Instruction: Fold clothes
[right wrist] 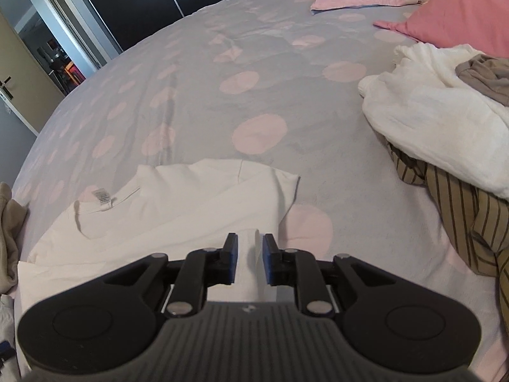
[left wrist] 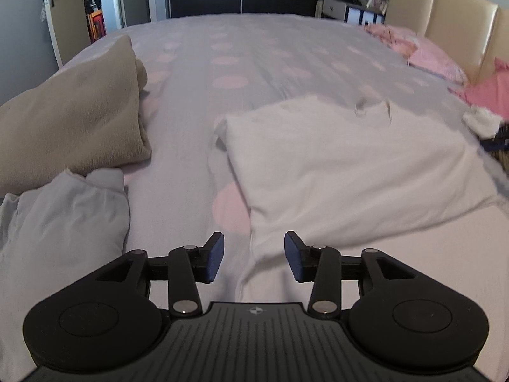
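Note:
A white garment (left wrist: 350, 165) lies folded on the dotted grey bedspread (left wrist: 254, 57). My left gripper (left wrist: 254, 254) hovers over the garment's near left edge, open, with nothing between its blue pads. In the right wrist view the same white garment (right wrist: 159, 222) shows its collar and care label (right wrist: 101, 197). My right gripper (right wrist: 249, 258) sits low over the near right part of the garment. Its jaws stand a little apart, and a raised fold of the white cloth runs between them. The pads do not appear to press on it.
A folded beige garment (left wrist: 70, 117) and a pale grey one (left wrist: 63, 222) lie at the left. At the right is a pile with a white fluffy piece (right wrist: 439, 114) and a striped brown cloth (right wrist: 461, 216). Pink pillows (right wrist: 461, 22) lie by the headboard.

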`<state>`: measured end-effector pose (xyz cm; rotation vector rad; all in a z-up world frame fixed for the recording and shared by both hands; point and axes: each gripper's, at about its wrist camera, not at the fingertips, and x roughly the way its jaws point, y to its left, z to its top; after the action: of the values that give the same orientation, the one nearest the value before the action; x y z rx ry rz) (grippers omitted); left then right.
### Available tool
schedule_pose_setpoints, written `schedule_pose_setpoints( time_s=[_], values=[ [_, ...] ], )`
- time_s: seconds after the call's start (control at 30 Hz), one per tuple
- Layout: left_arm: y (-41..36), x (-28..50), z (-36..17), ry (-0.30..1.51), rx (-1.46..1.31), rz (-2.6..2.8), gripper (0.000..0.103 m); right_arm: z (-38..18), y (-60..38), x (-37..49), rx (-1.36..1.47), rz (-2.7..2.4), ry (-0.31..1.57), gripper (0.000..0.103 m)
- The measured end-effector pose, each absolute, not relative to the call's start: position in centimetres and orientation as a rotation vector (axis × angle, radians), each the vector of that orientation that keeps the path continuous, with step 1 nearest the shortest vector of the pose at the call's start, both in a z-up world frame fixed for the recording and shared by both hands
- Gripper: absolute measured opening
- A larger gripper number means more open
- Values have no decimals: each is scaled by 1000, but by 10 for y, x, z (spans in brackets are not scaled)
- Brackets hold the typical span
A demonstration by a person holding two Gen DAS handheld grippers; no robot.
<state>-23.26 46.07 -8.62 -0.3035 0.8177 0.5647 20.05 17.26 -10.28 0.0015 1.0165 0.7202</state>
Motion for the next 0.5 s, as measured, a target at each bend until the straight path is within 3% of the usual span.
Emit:
schedule_pose_setpoints(
  time_s=[0.23, 0.5],
  values=[
    [503, -195, -76, 756, -327, 569, 44, -101, 177, 196, -32, 748, 1009, 30],
    [575, -171, -101, 711, -577, 632, 45, -103, 179, 201, -53, 744, 1001, 33]
  ],
)
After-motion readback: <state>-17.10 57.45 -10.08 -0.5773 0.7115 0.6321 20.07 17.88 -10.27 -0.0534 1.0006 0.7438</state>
